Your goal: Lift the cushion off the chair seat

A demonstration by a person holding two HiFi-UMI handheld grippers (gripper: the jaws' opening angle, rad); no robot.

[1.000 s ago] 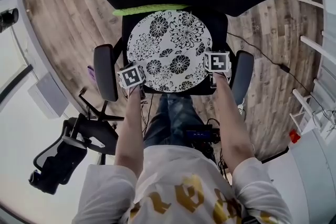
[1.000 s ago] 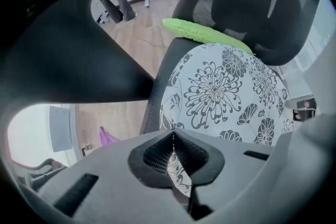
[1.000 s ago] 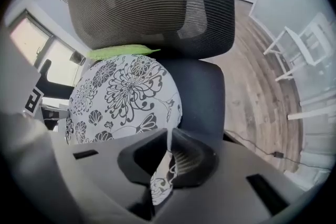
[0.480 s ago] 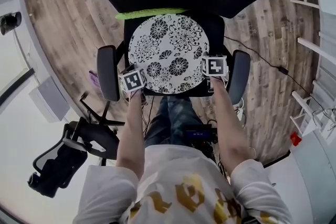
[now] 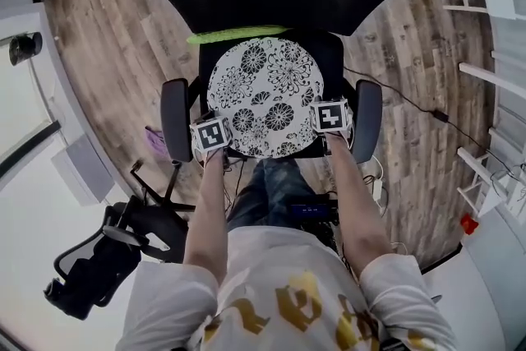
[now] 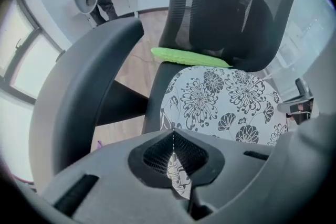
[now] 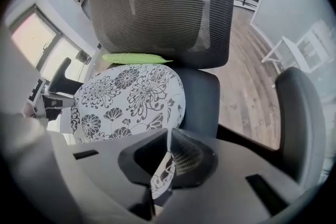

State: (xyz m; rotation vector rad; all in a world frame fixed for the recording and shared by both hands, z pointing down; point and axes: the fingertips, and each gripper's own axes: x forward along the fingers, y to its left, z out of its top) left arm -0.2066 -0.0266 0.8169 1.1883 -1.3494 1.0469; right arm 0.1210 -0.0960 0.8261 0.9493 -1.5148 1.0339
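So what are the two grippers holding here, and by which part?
Both are shut on the floral cushion: the left gripper pinches its near left edge, the right gripper its near right edge.

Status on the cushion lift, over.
Left gripper shut on cushion edge. Right gripper same. Clear of seat: can't tell. Armrests flank it, no obstruction.

Wood floor (image 5: 107, 53), white shelf (image 5: 486, 71) rt (windows (image 6: 23, 65) left)
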